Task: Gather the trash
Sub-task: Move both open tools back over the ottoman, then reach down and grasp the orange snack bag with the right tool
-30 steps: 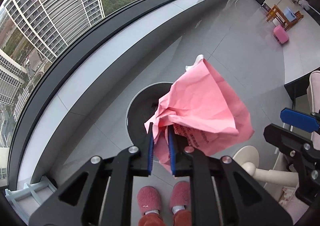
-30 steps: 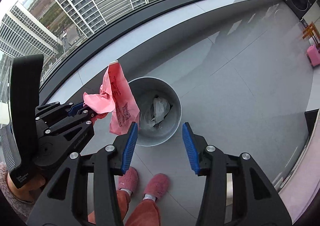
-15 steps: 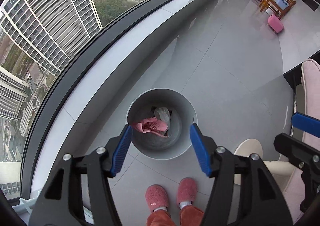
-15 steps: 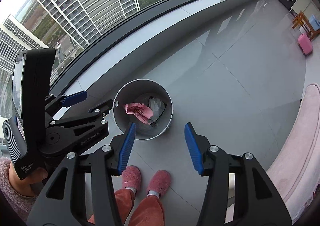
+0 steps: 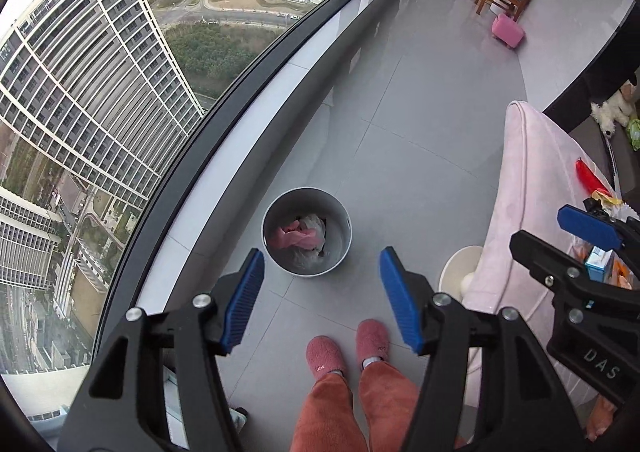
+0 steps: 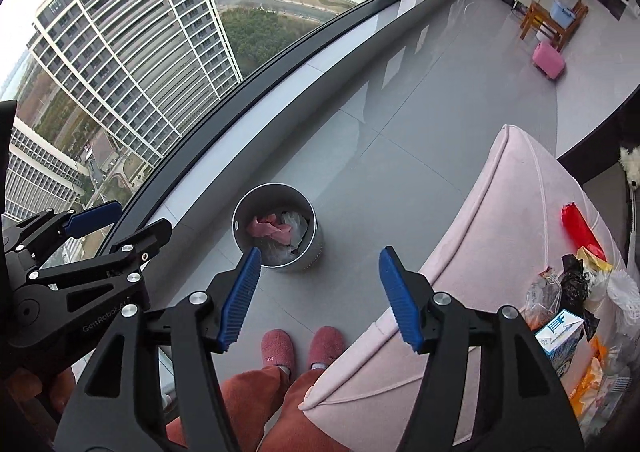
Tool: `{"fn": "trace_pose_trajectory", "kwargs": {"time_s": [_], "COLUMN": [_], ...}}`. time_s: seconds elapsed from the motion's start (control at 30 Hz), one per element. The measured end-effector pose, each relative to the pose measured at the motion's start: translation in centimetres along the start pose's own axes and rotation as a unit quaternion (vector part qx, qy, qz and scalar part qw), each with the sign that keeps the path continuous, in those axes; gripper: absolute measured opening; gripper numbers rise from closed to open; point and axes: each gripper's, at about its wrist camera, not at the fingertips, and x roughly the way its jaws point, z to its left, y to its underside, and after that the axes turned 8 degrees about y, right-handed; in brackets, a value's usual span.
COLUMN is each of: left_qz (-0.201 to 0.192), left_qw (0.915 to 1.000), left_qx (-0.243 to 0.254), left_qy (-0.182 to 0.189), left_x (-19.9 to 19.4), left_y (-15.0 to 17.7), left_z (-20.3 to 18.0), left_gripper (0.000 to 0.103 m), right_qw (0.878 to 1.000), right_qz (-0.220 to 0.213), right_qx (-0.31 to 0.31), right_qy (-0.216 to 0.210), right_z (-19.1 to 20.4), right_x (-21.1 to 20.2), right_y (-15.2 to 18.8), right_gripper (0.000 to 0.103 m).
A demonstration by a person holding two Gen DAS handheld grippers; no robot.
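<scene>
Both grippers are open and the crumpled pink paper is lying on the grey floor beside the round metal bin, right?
Not quite: the crumpled pink paper lies inside the round metal bin, not on the grey floor, as the left wrist view shows. Both grippers are open.

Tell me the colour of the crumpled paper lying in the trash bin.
Pink; the crumpled paper shows best in the left wrist view.

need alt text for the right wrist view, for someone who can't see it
The right gripper hangs open and empty above a grey tiled floor, where a round metal bin holds crumpled pink paper and a clear plastic bag. A pink sofa strewn with wrappers and a small carton sits right; the left gripper is at left.
</scene>
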Motion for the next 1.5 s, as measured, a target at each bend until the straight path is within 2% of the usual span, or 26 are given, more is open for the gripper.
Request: {"fn": "trace_pose_trajectory", "kwargs": {"time_s": [0.17, 0.37, 0.6, 0.7, 0.77, 0.9, 1.03, 1.23, 1.4, 1.5], "left_qz": [-0.004, -0.013, -0.042, -0.041, -0.039, -0.033, -0.016, 0.009, 0.034, 0.036], "left_qw": [0.9990, 0.9939, 0.9841, 0.9832, 0.9831, 0.9815, 0.9833, 0.9828, 0.9848, 0.9873], "left_qx": [0.041, 0.101, 0.162, 0.167, 0.162, 0.171, 0.158, 0.166, 0.154, 0.140], "left_qy": [0.014, 0.042, 0.060, 0.062, 0.076, 0.080, 0.089, 0.080, 0.073, 0.066], "left_x": [-5.5, -8.3, -9.0, -8.5, -7.9, -5.7, -3.7, 0.1, 4.3, 6.3], "left_y": [2.0, 3.2, 5.2, 6.9, 8.1, 10.5, 11.9, 12.8, 12.5, 11.8], "left_z": [-4.4, -11.4, -21.7, -26.9, -30.0, -36.2, -39.8, -42.5, -42.8, -42.5], "left_gripper": [0.066, 0.066, 0.066, 0.066, 0.066, 0.066, 0.066, 0.066, 0.066, 0.066], "right_qw": [0.997, 0.991, 0.982, 0.981, 0.980, 0.977, 0.977, 0.972, 0.963, 0.956], "right_qz": [-0.020, -0.034, -0.045, -0.040, -0.037, -0.022, 0.005, 0.052, 0.086, 0.094], "right_qx": [0.067, 0.122, 0.170, 0.175, 0.181, 0.189, 0.193, 0.213, 0.246, 0.272], "right_qy": [0.014, 0.038, 0.062, 0.071, 0.078, 0.091, 0.095, 0.080, 0.071, 0.056], "right_z": [-3.4, -9.0, -18.9, -24.0, -28.1, -35.0, -39.7, -42.7, -44.1, -44.9], "right_x": [-5.1, -9.5, -13.7, -14.1, -14.7, -14.4, -13.1, -9.3, -4.5, -2.3], "right_y": [2.2, 5.8, 11.6, 14.3, 16.3, 19.9, 22.7, 25.8, 28.0, 28.9], "right_gripper": [0.060, 0.060, 0.060, 0.060, 0.060, 0.060, 0.060, 0.060, 0.060, 0.060]}}
